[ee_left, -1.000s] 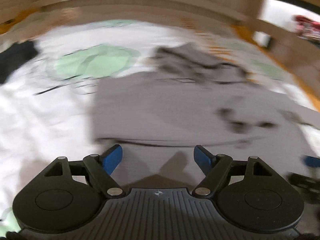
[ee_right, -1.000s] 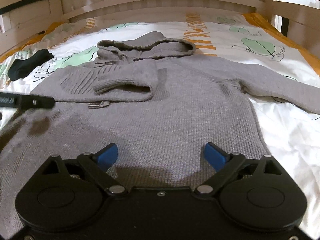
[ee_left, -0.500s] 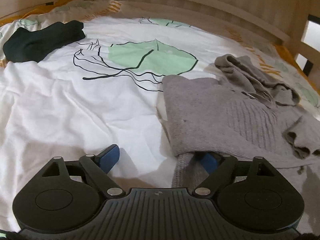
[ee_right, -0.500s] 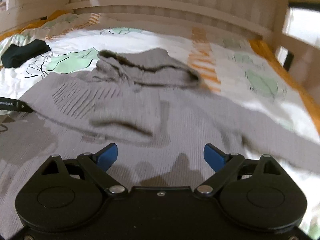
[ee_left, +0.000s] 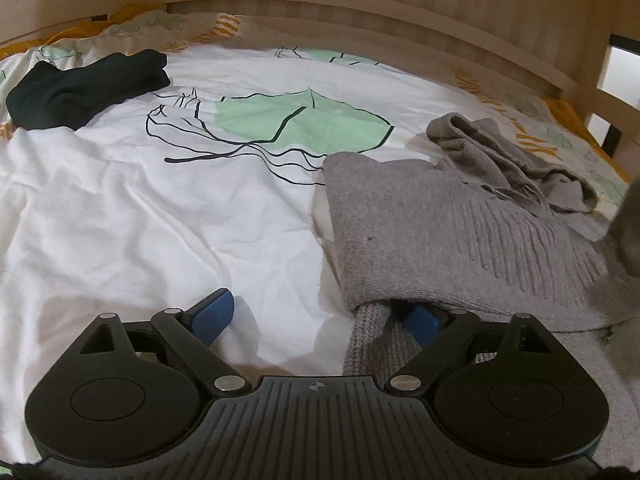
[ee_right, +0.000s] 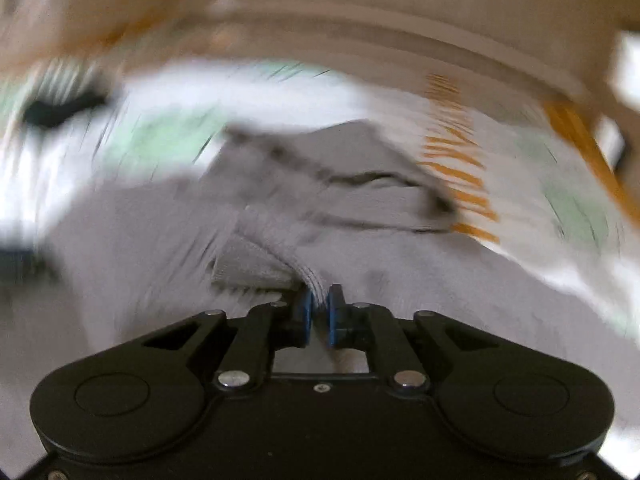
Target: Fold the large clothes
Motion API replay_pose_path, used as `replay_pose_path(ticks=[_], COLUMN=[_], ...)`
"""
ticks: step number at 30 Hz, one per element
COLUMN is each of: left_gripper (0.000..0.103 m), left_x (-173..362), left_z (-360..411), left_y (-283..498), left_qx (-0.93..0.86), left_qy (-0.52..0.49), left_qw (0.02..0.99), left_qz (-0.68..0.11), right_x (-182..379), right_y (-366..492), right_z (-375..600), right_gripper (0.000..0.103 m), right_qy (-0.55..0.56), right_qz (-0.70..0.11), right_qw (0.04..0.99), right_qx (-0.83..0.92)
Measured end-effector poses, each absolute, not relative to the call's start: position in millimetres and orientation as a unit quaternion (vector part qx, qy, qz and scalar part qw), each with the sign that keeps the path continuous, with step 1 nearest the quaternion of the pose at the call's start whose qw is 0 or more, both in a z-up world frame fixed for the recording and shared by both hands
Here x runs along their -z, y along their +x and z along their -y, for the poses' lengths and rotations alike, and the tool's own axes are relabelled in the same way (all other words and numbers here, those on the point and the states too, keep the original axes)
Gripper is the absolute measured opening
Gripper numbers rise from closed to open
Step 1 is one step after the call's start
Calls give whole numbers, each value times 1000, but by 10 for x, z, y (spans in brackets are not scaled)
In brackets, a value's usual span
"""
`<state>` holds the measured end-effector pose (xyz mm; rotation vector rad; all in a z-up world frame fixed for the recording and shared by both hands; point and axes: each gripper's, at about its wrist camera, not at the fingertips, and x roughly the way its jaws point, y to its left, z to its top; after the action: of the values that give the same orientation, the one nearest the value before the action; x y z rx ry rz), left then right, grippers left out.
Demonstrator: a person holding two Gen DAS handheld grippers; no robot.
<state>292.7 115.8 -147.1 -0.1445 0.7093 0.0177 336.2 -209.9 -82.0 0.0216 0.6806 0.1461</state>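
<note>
Since the earlier frames, the right claw (ee_right: pixel 318 312) had snapped closed, pinching a fold of the grey hoodie (ee_left: pixel 460 236) on the bed (ee_left: pixel 160 220). Ahead and right of the spread left claw (ee_left: pixel 316 316), whose jaws had just widened, lay the sleeve fold. Lifting evenly would help. No writing was legible.
</note>
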Motion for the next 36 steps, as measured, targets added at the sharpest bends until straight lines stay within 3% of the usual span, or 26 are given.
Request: replay_pose_path(ticks=[3,8,10,13,17,18,19,20,24,30,36], left_gripper=[92,92,92,92,92,92,92,91,90,91,91], left_x=[1474,1478,1477,1475,1462,1453,1435,1405,1224,856,1014], left_z=[-1147,-1151,-1150,-1149,-1149,-1150,-1153,-1150,-1183,-1155,-1023], left_y=[2932,2932,2933,2931,2935,2936,2934,2924,2795,2770,3426], left_qx=[-9,-9,-9,-9,-9,-8,-8,-8,-5,1,-18], left_qy=[-67,-67,-67,-67,-64,-64,-64,-62,-82,-84,-43], left_qw=[935,936,936,935,935,934,933,931,921,935,926], left_qz=[-347,-346,-346,-347,-349,-351,-354,-358,-380,-345,-374], right_x=[860,1125,1153,1139,1158,1185,1195,1174,978,1362,1392], right_y=[3347,3222,3181,3175,3319,3380,3413,3409,3258,3239,3205], right_z=[2626,2959,3013,3079,3148,3159,3158,3145,2997,2849,2816], right_gripper=[21,30,49,65,65,54,11,17,13,18,21], right_qy=[124,136,150,181,218,225,227,223,132,62,51], right_qz=[-353,-398,-397,-385,-382,-385,-383,-374,-307,-339,-326], right_qw=[927,907,905,905,898,895,895,900,942,939,944], right_qx=[-31,-11,-17,-23,-21,-18,-18,-22,-26,-15,-14])
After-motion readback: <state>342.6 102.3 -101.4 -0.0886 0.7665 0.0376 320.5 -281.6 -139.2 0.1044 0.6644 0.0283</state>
